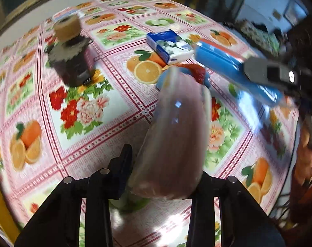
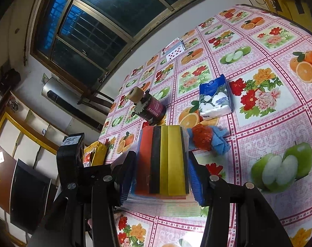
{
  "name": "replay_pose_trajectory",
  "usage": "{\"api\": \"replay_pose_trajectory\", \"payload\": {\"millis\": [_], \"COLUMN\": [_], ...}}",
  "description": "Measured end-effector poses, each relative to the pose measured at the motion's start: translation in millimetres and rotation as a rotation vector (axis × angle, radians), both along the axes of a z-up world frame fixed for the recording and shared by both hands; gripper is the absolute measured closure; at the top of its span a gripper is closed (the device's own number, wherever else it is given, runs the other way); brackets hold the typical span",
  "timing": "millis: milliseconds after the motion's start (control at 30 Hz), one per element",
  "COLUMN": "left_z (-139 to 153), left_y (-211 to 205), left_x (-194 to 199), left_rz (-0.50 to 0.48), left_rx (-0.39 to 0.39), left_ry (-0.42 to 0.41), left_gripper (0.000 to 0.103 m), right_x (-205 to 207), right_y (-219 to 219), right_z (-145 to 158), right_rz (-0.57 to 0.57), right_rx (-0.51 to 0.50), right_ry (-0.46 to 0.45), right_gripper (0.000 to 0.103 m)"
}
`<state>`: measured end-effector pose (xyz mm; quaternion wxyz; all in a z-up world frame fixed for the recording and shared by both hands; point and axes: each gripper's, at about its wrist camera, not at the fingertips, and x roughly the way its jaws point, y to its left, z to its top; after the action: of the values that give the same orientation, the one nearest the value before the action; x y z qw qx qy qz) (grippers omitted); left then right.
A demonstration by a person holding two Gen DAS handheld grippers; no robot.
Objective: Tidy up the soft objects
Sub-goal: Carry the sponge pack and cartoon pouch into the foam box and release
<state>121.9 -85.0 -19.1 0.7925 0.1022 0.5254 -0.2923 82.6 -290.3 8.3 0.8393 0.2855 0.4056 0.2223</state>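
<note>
1. Two grippers were seen, each closed on a soft package: the left gripper (image 1: 164,177) was pressed onto a clear-wrapped pinkish pack (image 1: 176,135), blurred, which was held up above the tablecloth (image 1: 94,127).
2. The right gripper (image 2: 159,175) was clamped by its blue-padded fingers (image 2: 197,183) onto a pack of coloured sponge cloths (image 2: 162,160), striped red, black and yellow, whose near end was shown at the cloth.
3. Just beyond the striped pack, to its right, a red mesh scrubber (image 2: 202,138) was found lying on a blue cloth (image 2: 219,142).
4. Farther ahead, a tissue packet (image 2: 214,100) was laid flat on the flowered cloth.
5. Ahead and to the left, a dark cylindrical device with a tan roller (image 2: 149,107) was seen lying on its side.
6. Far off, near the wall edge, playing cards (image 2: 174,49) were spread.
7. Through the left camera, the right gripper's blue-wrapped pack (image 1: 234,72) was seen at the upper right, apart from the pinkish pack.
</note>
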Motion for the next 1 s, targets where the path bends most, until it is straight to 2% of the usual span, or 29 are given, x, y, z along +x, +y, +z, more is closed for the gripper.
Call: {"api": "replay_pose_trajectory", "payload": {"millis": [67, 100, 167, 233, 333, 600, 800, 1000], "left_z": [1.4, 2.0, 3.9, 6.1, 4.2, 17.8, 35.5, 71.2], "left_y": [5.2, 8.2, 16.0, 25.9, 39.9, 68.4, 113.8, 176.2], "left_x": [-6.2, -7.3, -8.4, -11.0, -10.4, -28.0, -45.6, -66.0], "left_rz": [0.027, 0.036, 0.054, 0.11, 0.174, 0.279, 0.374, 0.472], "left_rx": [-0.022, -0.048, -0.104, -0.106, -0.163, -0.268, -0.302, -0.325], "left_ry": [-0.031, -0.033, -0.009, -0.036, -0.007, -0.043, -0.092, -0.171], "left_gripper": [0.07, 0.076, 0.076, 0.076, 0.077, 0.077, 0.077, 0.077], "right_x": [-3.5, -4.9, -8.1, -8.1, -8.4, -9.7, -6.0, 2.8], "right_y": [-0.1, 0.0, 2.1, 6.5, 12.7, 39.5, 84.3, 153.1], "right_z": [-2.1, -2.6, -1.8, 0.6, 2.4, 0.9, 8.8, 26.8], "right_rz": [0.0, 0.0, 0.01, 0.015, 0.028, 0.08, 0.172, 0.3], "right_rx": [0.002, 0.003, 0.013, 0.007, 0.01, 0.02, 0.034, 0.041], "right_ry": [0.007, 0.009, 0.007, 0.001, -0.003, 0.008, -0.002, -0.021], "right_gripper": [0.052, 0.052, 0.052, 0.052, 0.052, 0.052, 0.052, 0.052]}}
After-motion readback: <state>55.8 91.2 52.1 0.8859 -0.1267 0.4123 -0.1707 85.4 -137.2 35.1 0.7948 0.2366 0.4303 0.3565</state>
